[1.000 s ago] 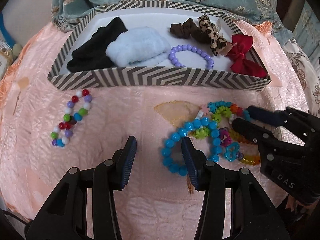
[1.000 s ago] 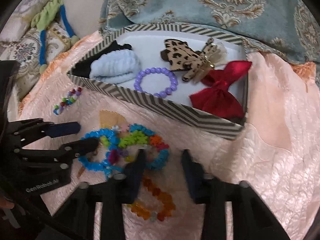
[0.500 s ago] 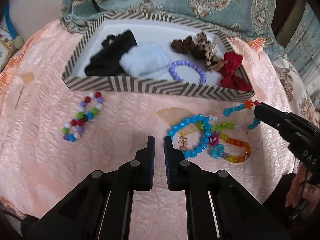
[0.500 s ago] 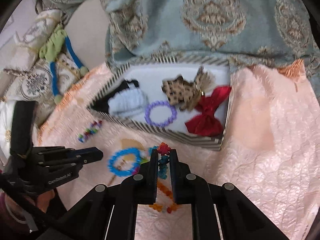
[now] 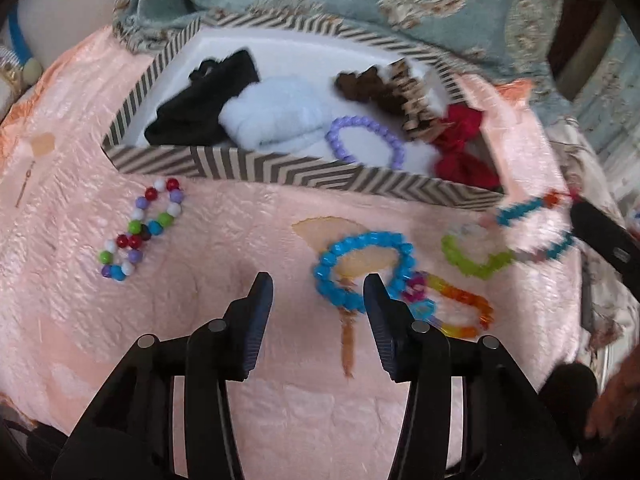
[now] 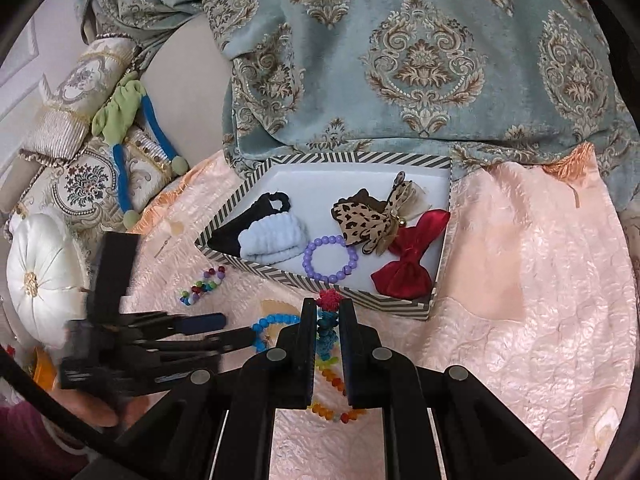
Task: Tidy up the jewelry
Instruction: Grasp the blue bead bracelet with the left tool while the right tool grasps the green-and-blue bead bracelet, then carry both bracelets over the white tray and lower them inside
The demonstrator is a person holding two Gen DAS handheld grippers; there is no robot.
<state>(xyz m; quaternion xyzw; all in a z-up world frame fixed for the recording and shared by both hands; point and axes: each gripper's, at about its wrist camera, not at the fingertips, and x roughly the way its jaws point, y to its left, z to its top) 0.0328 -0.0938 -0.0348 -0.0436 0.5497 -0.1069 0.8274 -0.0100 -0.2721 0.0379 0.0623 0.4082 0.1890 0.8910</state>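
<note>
Step in hand, as I judge it: carry the bracelet [image 6: 325, 322] over the box [image 6: 320, 282] wall and drop it on bare white floor. Lift high so the dangling loop clears. Right gripper [image 6: 325, 312] pinches it; multicolour beads, teal, red, green. Left gripper [image 5: 318, 292] has just been opening, nothing between, above the blue bracelet [image 5: 362, 270].
</note>
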